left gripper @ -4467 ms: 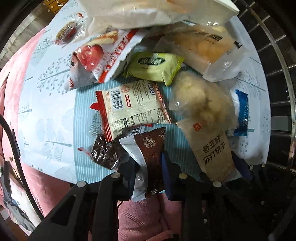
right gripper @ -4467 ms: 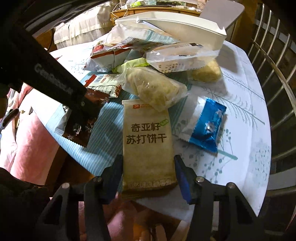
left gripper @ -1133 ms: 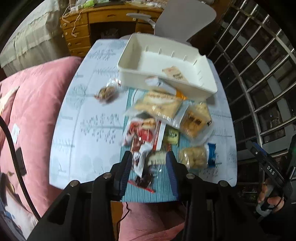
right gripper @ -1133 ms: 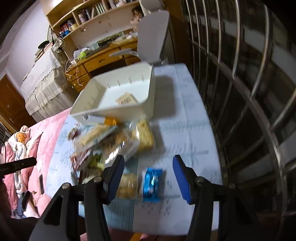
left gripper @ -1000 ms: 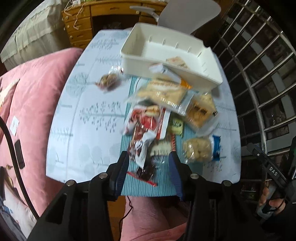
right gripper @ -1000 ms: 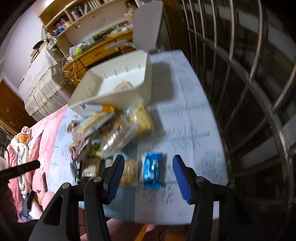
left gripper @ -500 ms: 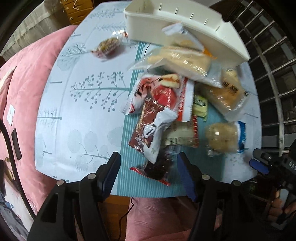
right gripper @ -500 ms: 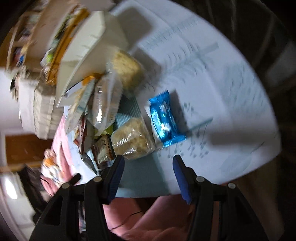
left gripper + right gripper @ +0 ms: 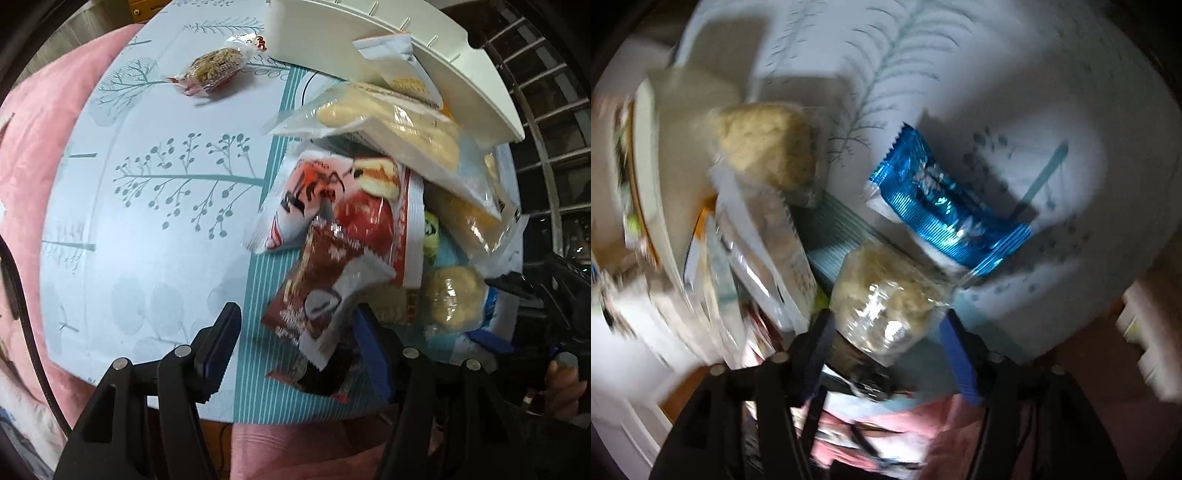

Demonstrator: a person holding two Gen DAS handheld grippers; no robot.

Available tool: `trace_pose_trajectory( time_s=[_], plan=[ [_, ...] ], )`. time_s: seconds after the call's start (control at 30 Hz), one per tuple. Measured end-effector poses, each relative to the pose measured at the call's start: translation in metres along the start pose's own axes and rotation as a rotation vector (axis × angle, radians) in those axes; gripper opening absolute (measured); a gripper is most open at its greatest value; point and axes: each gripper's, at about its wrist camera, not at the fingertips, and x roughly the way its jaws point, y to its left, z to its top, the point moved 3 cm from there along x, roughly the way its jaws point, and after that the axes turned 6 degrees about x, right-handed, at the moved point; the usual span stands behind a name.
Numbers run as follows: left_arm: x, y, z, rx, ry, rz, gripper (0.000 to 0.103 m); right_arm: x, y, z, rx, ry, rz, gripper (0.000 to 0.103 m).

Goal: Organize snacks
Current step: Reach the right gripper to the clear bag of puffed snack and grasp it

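Observation:
A pile of snack packets lies on the patterned table (image 9: 166, 229) in front of a white bin (image 9: 436, 48). My left gripper (image 9: 299, 332) is open, its jaws on either side of a brown packet (image 9: 314, 284) that rests on a red and white packet (image 9: 369, 206). My right gripper (image 9: 886, 328) is open over a clear bag of pale puffed snack (image 9: 886, 299), beside a blue packet (image 9: 945, 206). The right wrist view is blurred. The right gripper also shows in the left wrist view (image 9: 517, 310) by the same puffed bag (image 9: 450, 299).
A single wrapped nut bar (image 9: 218, 66) lies apart at the far left of the table. Clear bags of biscuits (image 9: 399, 125) lean against the bin. A pink blanket (image 9: 33, 122) borders the table's left and near edges. A metal railing (image 9: 546, 96) stands on the right.
Both grippers have come down from high above the table to the near end of the snack pile. The right gripper swung quickly toward the puffed snack bag. Both stay open.

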Motion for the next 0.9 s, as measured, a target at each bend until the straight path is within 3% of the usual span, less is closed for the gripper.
trace_pose_trajectory(
  time_s=[0.17,0.3,0.63,0.9],
  plan=[
    [0.008,0.006,0.014,0.021,0.035,-0.036,0.060,0.009,-0.001,-0.002,0.156,-0.041,0.013,0.067],
    [0.017,0.001,0.019,0.057,0.080,-0.046,0.048,0.013,0.000,0.001,0.220,-0.075,-0.011,0.067],
    [0.024,-0.003,0.036,0.070,0.087,-0.070,0.033,0.028,0.014,0.003,0.227,-0.095,-0.109,0.067],
    [0.012,0.002,0.030,0.077,0.029,-0.039,0.025,0.028,0.029,-0.007,0.189,-0.092,-0.075,0.052]
  ],
)
